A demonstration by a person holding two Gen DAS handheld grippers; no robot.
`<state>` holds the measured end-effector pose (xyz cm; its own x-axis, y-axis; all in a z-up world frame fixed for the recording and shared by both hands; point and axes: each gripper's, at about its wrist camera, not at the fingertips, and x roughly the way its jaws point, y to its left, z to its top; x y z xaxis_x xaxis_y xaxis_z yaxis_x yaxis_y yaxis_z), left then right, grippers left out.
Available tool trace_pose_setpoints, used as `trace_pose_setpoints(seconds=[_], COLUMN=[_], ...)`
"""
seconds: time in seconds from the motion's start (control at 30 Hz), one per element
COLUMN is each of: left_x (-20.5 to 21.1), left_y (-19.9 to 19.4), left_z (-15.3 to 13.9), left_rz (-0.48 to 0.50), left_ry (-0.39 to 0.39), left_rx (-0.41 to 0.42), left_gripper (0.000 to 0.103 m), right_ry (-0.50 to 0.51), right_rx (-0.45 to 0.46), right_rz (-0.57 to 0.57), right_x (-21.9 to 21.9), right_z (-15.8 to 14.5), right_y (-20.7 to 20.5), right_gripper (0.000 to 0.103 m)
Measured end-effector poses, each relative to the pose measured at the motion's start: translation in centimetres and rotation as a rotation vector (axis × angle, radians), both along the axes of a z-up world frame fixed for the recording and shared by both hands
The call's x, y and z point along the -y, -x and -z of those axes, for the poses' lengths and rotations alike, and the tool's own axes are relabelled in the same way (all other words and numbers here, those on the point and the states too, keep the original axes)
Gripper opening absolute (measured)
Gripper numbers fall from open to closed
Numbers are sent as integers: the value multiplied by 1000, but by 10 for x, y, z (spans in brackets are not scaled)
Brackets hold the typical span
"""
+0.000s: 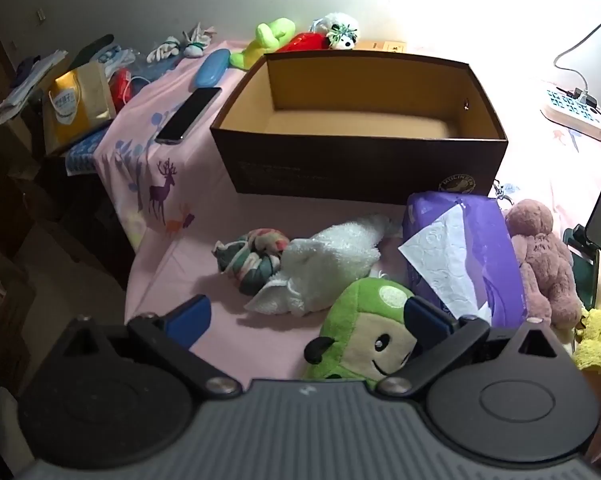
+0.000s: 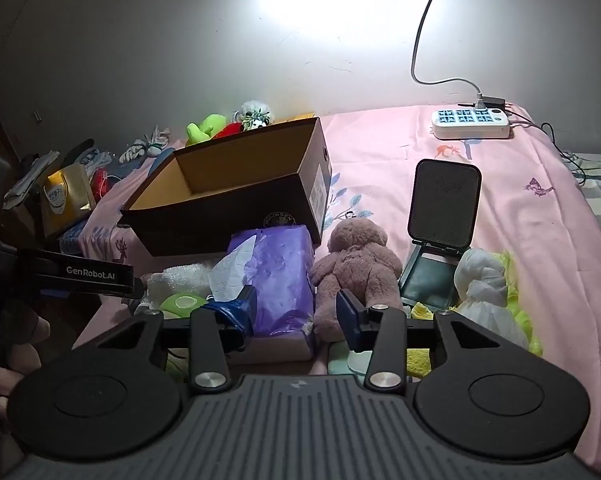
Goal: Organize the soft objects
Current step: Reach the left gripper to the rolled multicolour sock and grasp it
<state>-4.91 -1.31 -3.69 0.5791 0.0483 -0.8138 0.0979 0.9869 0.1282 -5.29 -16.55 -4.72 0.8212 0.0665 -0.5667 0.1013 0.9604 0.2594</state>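
An empty dark brown cardboard box (image 1: 360, 168) stands open on the pink bed; it also shows in the right wrist view (image 2: 228, 224). In front of it lie a rolled sock ball (image 1: 252, 258), a white plush (image 1: 324, 268), a green plush (image 1: 364, 332), a purple tissue pack (image 1: 468, 248) and a pink teddy (image 1: 544, 256). My left gripper (image 1: 308, 316) is open above the green plush. My right gripper (image 2: 296, 308) is open and empty, near the tissue pack (image 2: 276, 276) and the teddy (image 2: 356, 264).
A phone (image 1: 188, 114) and blue case (image 1: 210, 72) lie left of the box. More plush toys (image 1: 300, 38) sit behind it. A power strip (image 2: 470, 122), a phone stand (image 2: 440, 216), a white bundle (image 2: 484, 284) and yellow cloth are at right. A cluttered nightstand (image 1: 72, 104) stands left.
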Motion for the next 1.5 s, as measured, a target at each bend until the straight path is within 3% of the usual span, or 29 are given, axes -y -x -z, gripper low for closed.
trace_pose_setpoints(seconds=[0.57,1.13,1.5], left_x=[22,-10,-94], left_y=[7,8,-19], left_z=[9,24,33], left_rz=[-57,-139,-137], left_ry=[-43,-51,150], left_rx=[-26,-73,-85], left_gripper=[102,102,102], right_ry=[-95,-197,-213], right_rx=[-31,-61,-74], right_rz=[-60,-153,-96], right_x=[35,30,18], right_z=[12,24,20], right_y=[-6,-27,-54], right_gripper=[24,25,25])
